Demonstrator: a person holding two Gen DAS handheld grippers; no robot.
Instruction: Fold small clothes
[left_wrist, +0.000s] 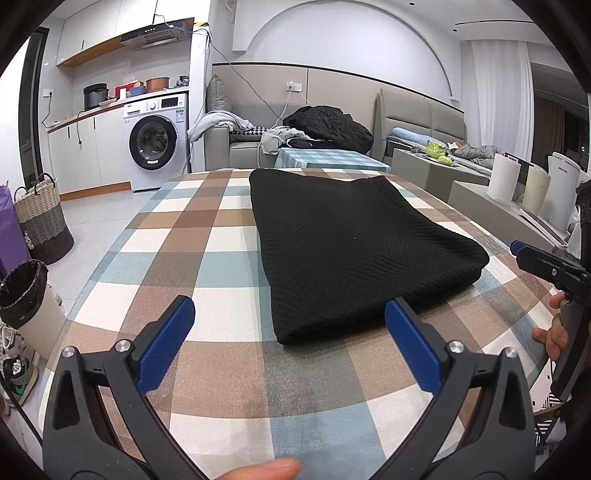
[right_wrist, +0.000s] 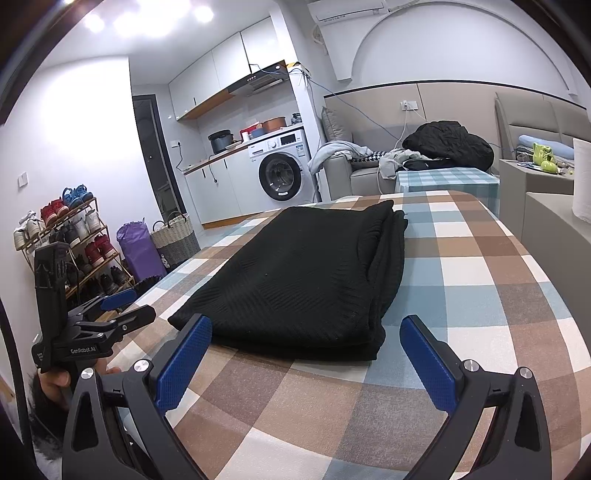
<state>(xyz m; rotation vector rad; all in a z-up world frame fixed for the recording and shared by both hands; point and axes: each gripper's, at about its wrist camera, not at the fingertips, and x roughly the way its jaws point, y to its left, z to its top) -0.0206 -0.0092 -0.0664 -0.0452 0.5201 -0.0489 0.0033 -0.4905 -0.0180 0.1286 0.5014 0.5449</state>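
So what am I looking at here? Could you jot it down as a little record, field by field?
garment: black knitted garment, folded into a flat rectangle
surface: checked tablecloth, garment lying on it
left gripper: open, empty, just short of the garment's near edge
right gripper: open, empty, near the garment's near edge
background: washing machine, sofa with a dark heap of clothes
fold state: looks folded; whether another fold follows cannot be told
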